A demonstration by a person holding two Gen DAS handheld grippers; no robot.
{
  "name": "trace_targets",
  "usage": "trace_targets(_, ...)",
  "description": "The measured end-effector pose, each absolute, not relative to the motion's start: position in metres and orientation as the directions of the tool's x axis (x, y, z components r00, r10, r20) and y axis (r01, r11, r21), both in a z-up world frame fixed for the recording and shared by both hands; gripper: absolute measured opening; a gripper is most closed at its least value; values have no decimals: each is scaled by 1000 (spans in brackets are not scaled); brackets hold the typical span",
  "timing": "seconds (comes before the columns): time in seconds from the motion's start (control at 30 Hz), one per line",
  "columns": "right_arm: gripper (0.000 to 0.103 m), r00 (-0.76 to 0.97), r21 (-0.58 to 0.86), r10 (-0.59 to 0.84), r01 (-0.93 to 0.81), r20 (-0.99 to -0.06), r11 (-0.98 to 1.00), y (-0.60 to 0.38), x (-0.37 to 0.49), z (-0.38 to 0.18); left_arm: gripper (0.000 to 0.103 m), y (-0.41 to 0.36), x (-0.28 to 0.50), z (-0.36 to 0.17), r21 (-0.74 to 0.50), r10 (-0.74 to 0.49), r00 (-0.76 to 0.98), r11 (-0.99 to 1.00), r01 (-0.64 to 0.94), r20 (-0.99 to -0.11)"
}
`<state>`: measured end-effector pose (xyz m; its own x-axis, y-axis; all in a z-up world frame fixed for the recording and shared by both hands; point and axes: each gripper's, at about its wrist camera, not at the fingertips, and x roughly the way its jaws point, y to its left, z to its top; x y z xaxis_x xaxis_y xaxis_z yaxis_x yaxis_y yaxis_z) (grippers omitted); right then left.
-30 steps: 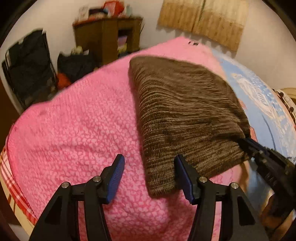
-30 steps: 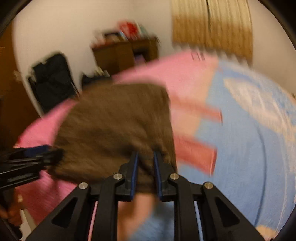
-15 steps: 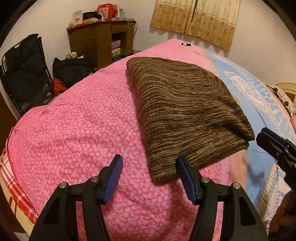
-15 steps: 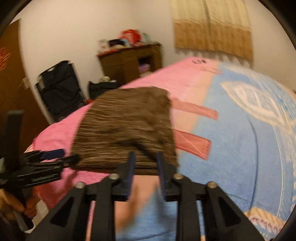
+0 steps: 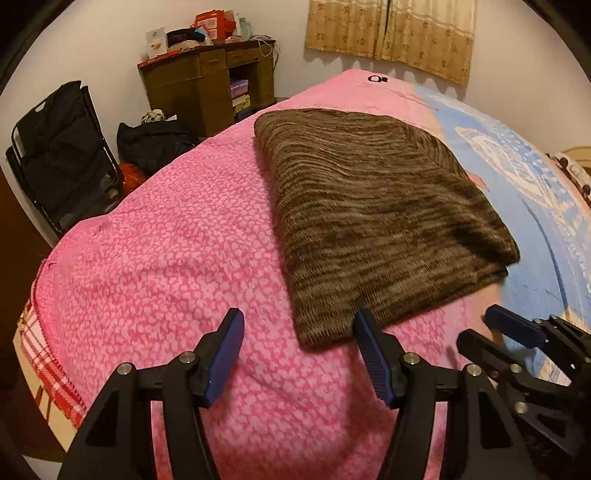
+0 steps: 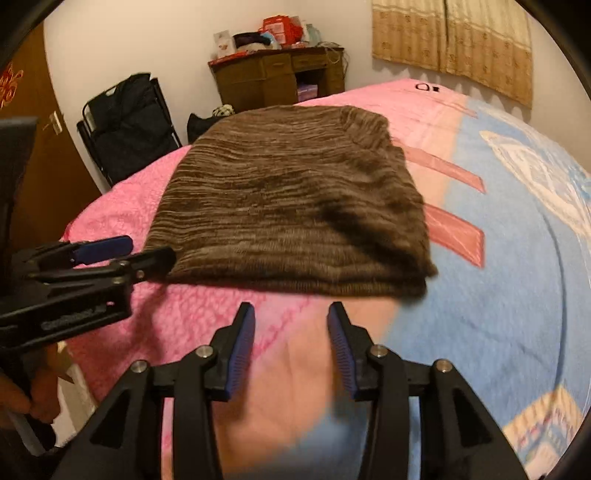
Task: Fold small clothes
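Right hand-held gripper (image 6: pixel 291 314) just opening, empty, left hand-held gripper (image 5: pixel 298 322) open, folded brown knit (image 6: pixel 295 206) on pink blanket (image 5: pixel 177 258), wooden desk (image 6: pixel 280 79) behind

The brown garment (image 5: pixel 373 218) is a chunky marled knit, ribbed and a bit fuzzy, totally matt. Under it the pink blanket (image 5: pixel 177 266) looks like nubbly fleece with a pebbly texture, while the blue blanket (image 6: pixel 517 280) beside it is smoother, plush cloth. Both grippers are matt black plastic with small shiny metal pins, and the pads (image 6: pixel 242 354) are blue ribbed rubber or plastic, hard to say which. The desk (image 5: pixel 207 81) at the back is dark varnished wood, slightly glossy. The curtain (image 5: pixel 391 33) is thin patterned fabric.
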<state>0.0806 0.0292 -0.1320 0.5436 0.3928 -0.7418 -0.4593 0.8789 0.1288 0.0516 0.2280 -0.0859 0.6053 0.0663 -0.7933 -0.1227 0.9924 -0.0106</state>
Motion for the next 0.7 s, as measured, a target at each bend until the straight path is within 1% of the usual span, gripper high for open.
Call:
trace_targets(0.03, 46, 538, 157, 409, -452, -737, 878, 26, 77, -129, 63, 226, 49, -84, -8, 66, 602, 993, -119, -796)
trace_targets(0.07, 49, 541, 175, 419, -445, -729, 878, 22, 73, -127, 63, 224, 47, -82, -8, 65, 602, 993, -118, -796)
trace_targets(0.13, 58, 579, 174, 413, -423, -702, 889, 15, 63, -116, 63, 220, 38, -72, -11, 65, 614, 993, -119, -787)
trace_targets(0.2, 72, 637, 172, 401, -392, -658, 904, 6, 53, -99, 63, 214, 30, -58, -12, 65, 635, 993, -117, -770)
trace_targets(0.27, 77, 678, 192, 403, -367, -614, 910, -4, 48, -80, 63, 206, 21, -38, 0, 76, 659, 993, -115, -749)
trace_targets(0.33, 81, 724, 198, 375, -322, -578, 926, -13, 42, -60, 65, 201, 16, -24, 17, 95, 670, 992, -121, -736)
trace_targets(0.47, 97, 822, 205, 301, -228, -484, 952, -36, 16, -23, 68, 190, -2, -1, 49, 128, 727, 990, -129, -675)
trace_targets(0.6, 102, 896, 218, 245, -173, -369, 960, -52, -6, 6, 69, 184, -12, 14, 107, 181, 785, 984, -145, -593)
trace_targets(0.63, 103, 912, 220, 233, -165, -336, 961, -55, -13, 11, 71, 182, -15, 16, 119, 191, 794, 982, -150, -576)
trace_targets(0.7, 103, 935, 217, 208, -148, -288, 965, -57, -22, 18, 77, 180, -22, 21, 124, 198, 814, 980, -155, -546)
